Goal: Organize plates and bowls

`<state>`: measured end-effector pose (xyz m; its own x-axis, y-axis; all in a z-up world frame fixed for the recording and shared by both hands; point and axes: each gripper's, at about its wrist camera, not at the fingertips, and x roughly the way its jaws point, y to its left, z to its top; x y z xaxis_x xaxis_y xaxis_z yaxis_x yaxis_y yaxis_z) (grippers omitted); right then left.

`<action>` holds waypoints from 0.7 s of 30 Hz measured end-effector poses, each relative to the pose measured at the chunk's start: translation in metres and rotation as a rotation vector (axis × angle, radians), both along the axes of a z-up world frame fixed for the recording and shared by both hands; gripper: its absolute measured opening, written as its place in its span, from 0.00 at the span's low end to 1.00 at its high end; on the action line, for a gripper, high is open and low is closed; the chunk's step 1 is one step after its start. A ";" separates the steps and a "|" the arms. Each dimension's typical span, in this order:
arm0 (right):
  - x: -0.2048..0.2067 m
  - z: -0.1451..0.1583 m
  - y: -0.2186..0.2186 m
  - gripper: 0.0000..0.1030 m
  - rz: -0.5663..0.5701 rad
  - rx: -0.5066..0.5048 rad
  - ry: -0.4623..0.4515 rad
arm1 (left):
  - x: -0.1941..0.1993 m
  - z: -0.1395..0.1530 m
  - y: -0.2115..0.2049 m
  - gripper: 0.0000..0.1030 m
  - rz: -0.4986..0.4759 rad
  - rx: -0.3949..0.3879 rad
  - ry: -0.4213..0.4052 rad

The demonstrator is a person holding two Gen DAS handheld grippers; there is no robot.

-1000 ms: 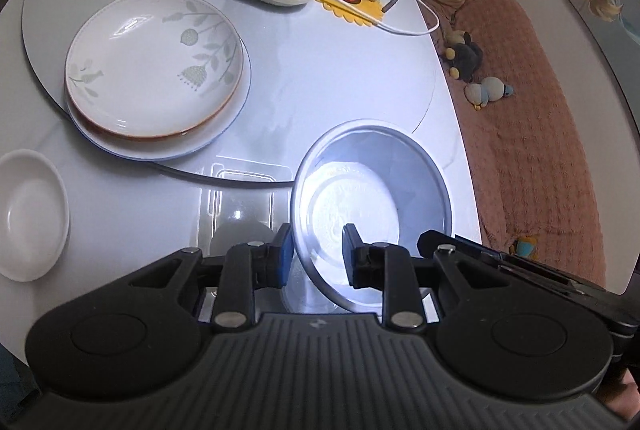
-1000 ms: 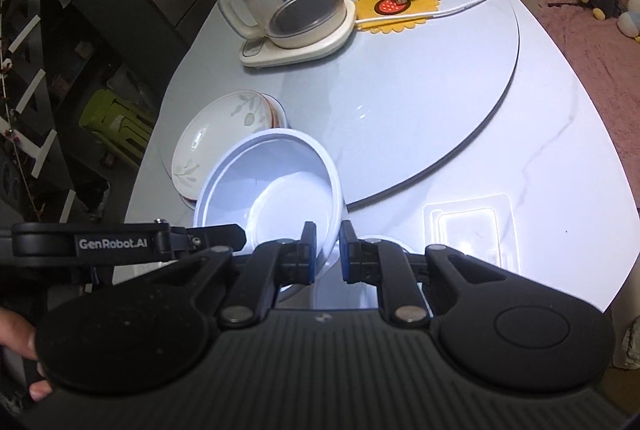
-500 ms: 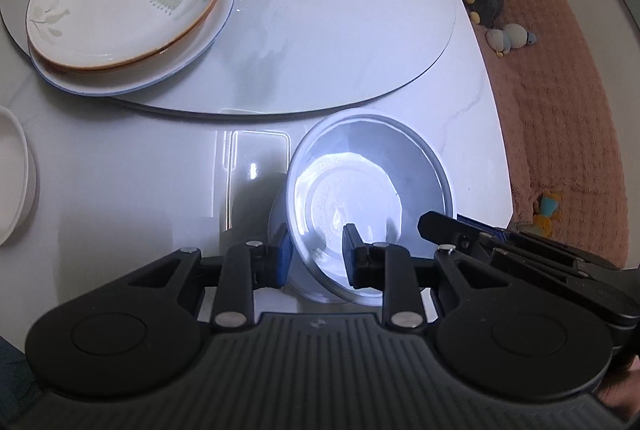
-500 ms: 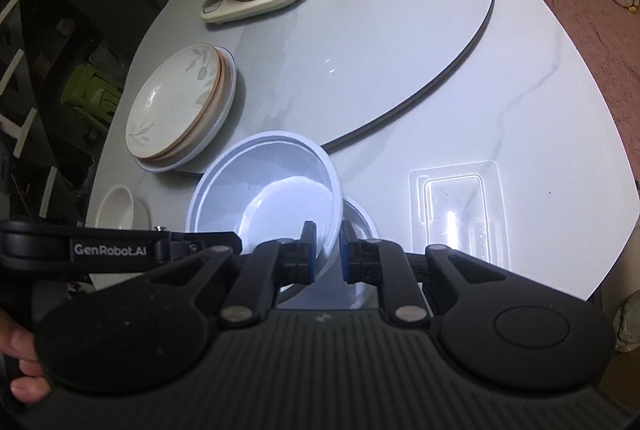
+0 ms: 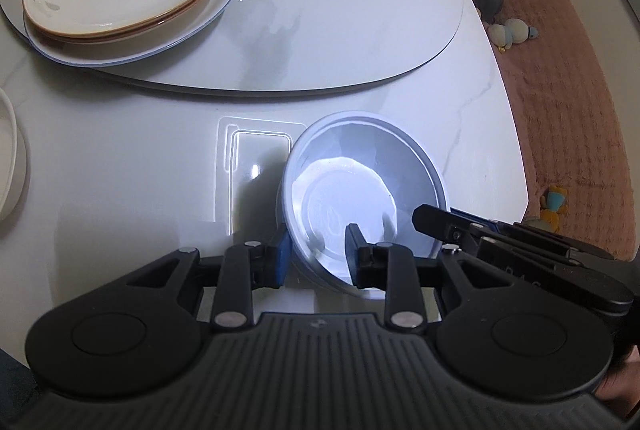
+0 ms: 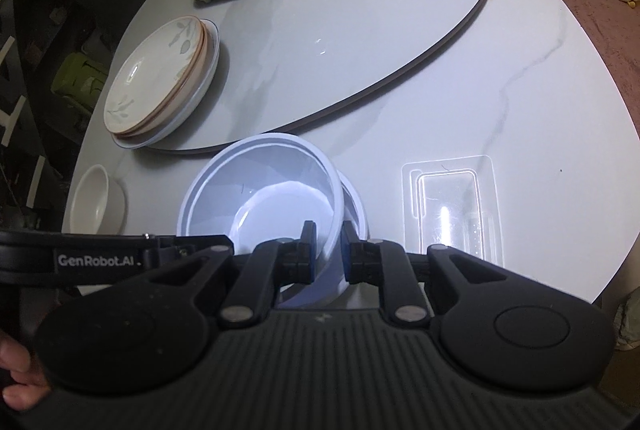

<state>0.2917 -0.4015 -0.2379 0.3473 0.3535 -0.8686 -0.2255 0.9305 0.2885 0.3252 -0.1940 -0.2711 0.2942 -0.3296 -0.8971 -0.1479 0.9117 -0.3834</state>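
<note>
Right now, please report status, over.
Left claw opening around bowl rim. Right claw shut on rim, bowl over second bowl. Clear tray beside.

Clear tray (image 6: 452,213) just beside bowl (image 6: 260,189)

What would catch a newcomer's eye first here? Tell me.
The white bowl near the table's front edge, gripped by both grippers: the right gripper clamps one rim, the left gripper straddles the opposite rim, jaws opening. It sits tilted in another bowl. Behind it, stacked plates on the turntable.
</note>
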 end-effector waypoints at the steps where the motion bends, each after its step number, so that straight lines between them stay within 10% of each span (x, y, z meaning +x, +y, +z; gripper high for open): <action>1: -0.001 0.001 0.001 0.17 -0.003 0.000 -0.002 | -0.001 0.001 0.001 0.40 0.001 0.003 -0.002; 21: -0.025 0.073 0.026 0.25 -0.015 0.022 -0.068 | -0.039 0.096 0.052 0.44 0.053 0.044 -0.133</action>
<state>0.2668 -0.3752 -0.1647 0.4103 0.3669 -0.8349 -0.2314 0.9274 0.2939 0.2858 -0.1421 -0.1752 0.4269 -0.2720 -0.8624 -0.1466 0.9203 -0.3628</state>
